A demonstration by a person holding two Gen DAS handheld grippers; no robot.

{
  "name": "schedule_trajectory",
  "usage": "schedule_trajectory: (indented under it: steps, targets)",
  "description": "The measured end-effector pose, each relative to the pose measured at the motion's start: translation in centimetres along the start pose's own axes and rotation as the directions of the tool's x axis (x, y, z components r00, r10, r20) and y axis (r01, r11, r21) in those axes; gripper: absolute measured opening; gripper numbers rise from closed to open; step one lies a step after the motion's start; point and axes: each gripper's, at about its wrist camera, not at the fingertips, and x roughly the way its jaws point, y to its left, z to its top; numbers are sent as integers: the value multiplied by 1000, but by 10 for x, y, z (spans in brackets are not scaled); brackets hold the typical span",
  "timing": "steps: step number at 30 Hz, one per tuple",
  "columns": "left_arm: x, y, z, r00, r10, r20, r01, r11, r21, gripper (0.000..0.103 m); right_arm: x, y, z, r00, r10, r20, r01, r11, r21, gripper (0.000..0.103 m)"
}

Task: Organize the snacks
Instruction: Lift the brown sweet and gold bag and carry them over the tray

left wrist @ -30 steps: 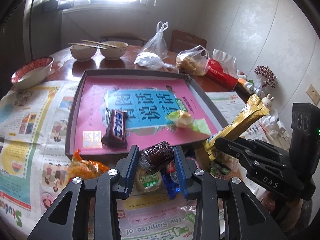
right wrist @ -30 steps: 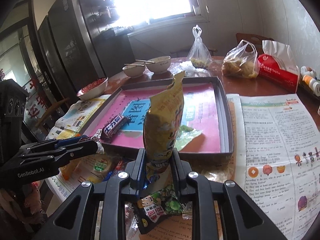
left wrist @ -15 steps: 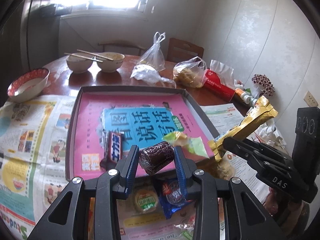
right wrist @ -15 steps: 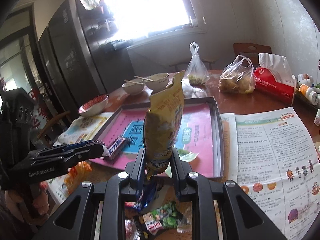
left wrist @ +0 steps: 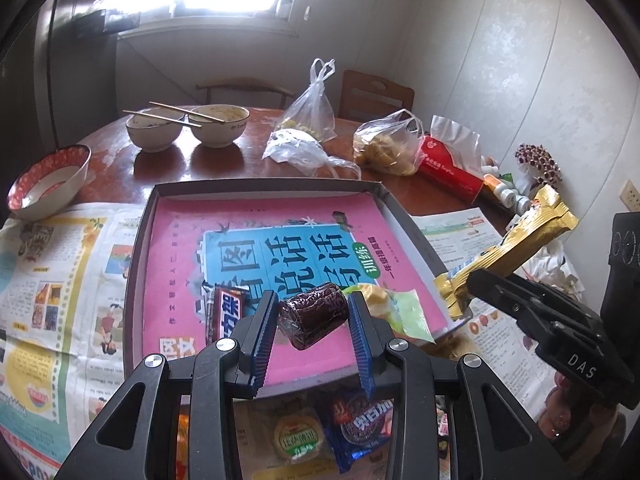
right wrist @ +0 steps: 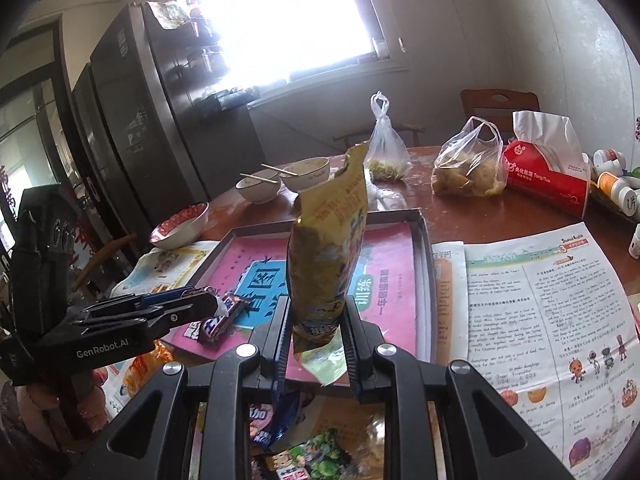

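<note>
My left gripper (left wrist: 314, 312) is shut on a dark red wrapped snack roll (left wrist: 314, 314), held above the near part of a grey tray (left wrist: 136, 264) lined with a pink book. In the tray lie a dark chocolate bar (left wrist: 224, 312) and a pale green and yellow wrapper (left wrist: 394, 306). My right gripper (right wrist: 316, 320) is shut on the bottom of a tall yellow snack packet (right wrist: 328, 256), upright over the tray's near edge (right wrist: 424, 264); the same packet (left wrist: 516, 244) slants at the right in the left wrist view. Loose snacks lie on the newspaper below: a blue packet (left wrist: 360, 424) and a round green-label one (left wrist: 298, 438).
On the round wooden table (left wrist: 240, 160) stand two bowls with chopsticks (left wrist: 184, 124), a red-rimmed bowl (left wrist: 48, 184), plastic bags (left wrist: 388, 144), a red tissue pack (left wrist: 452, 164) and small bottles (left wrist: 504, 188). Newspapers (right wrist: 540, 300) flank the tray. A dark fridge (right wrist: 160, 120) stands at the left.
Both grippers have lifted and moved forward over the tray, each keeping its snack. The loose snacks on the newspaper now lie further below and behind the fingers.
</note>
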Motion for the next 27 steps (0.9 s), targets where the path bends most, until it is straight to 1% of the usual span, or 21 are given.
schedule_trajectory:
  steps: [9,15,27]
  targets:
    - [19,2,5,999,12,-30,-12,1000,-5,37,7,-16,5,1000,-25,-6,25,999,36,25]
    - [27,6,4,999,25,-42,-25,1000,-10,37,17,-23,0,999,-36,-39,37,998,42,25]
    - [36,12,0,997,56,-59,-56,998,-10,37,23,-27,-5,996,-55,-65,58,998,38,25]
